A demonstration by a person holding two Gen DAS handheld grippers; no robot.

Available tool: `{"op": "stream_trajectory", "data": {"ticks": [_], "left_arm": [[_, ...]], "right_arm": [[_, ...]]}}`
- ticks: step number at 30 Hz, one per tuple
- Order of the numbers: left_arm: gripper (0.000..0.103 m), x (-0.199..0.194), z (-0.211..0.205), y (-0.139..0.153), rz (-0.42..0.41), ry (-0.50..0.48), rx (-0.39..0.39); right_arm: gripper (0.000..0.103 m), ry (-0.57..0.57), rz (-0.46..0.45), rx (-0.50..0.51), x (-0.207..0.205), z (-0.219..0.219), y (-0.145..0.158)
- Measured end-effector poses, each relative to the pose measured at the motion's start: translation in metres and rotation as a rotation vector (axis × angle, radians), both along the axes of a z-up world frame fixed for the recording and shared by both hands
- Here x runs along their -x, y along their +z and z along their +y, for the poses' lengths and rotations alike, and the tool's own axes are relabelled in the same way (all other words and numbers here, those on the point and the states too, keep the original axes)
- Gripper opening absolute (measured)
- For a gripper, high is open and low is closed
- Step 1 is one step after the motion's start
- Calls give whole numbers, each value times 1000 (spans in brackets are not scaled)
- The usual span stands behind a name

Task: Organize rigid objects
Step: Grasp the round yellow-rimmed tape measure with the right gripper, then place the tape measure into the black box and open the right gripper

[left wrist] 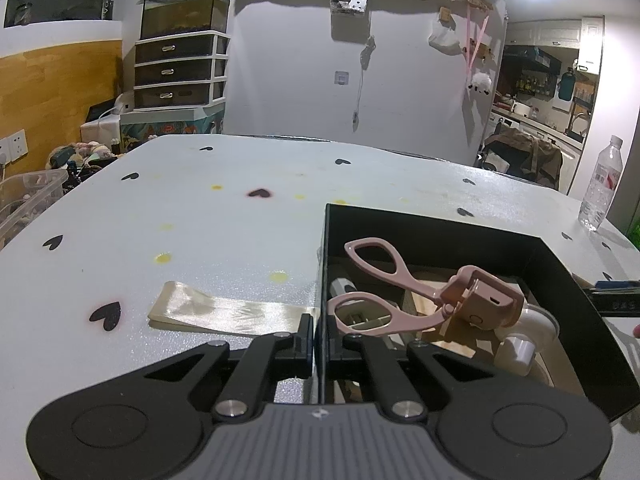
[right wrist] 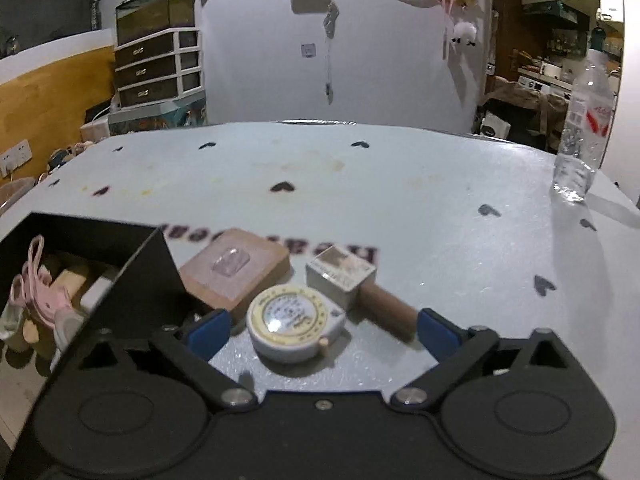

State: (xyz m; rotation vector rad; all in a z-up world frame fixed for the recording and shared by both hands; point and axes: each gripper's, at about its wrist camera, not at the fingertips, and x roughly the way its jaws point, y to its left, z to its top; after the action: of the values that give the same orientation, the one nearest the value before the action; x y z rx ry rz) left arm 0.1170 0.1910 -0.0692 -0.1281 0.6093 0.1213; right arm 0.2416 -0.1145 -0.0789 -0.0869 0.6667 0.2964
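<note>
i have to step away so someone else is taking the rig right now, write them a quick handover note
Left gripper: shut on the near wall of the black box, steadying it.
Right gripper: open, holding nothing, with the round tape measure between its fingers.
In the box: pink eyelash curler and some small items.
Still on the table beside the box: tape measure, pink pad, wooden stamp.
Left to do: put those three in the box.

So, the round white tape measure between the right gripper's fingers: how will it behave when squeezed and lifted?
The round tape measure looks like a rigid plastic case, so it should not deform. Its curved, glossy side may slip or rotate between the flat blue pads. It lies flat on the table, so rolling seems unlikely, and it is probably light.
</note>
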Motion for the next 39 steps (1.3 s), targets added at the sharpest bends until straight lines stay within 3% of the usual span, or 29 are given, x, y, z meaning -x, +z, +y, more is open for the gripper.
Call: {"op": "stream_trajectory", "data": {"ticks": [5,13,19,24,32,39], "left_arm": [[4,0,0,0,1,0,-1],[4,-1,0,-1,5,0,-3],[4,-1,0,-2,4,-2,-2],[5,-2,2,-5,2,-10,8],[6,0,9,-5,-7,-22,26],[7,-1,9,-2,12,-58,-3]], "right_arm": [[77,21,-9,-1,-4,4,-4],[60,62,0,20,-10,13,-7],[60,67,-7,1,-3,6,-4],[60,85,-36,-75,10,-6,22],[60,373,-11,-205,44,20,70],[60,619,173,-273,57,82,65]]}}
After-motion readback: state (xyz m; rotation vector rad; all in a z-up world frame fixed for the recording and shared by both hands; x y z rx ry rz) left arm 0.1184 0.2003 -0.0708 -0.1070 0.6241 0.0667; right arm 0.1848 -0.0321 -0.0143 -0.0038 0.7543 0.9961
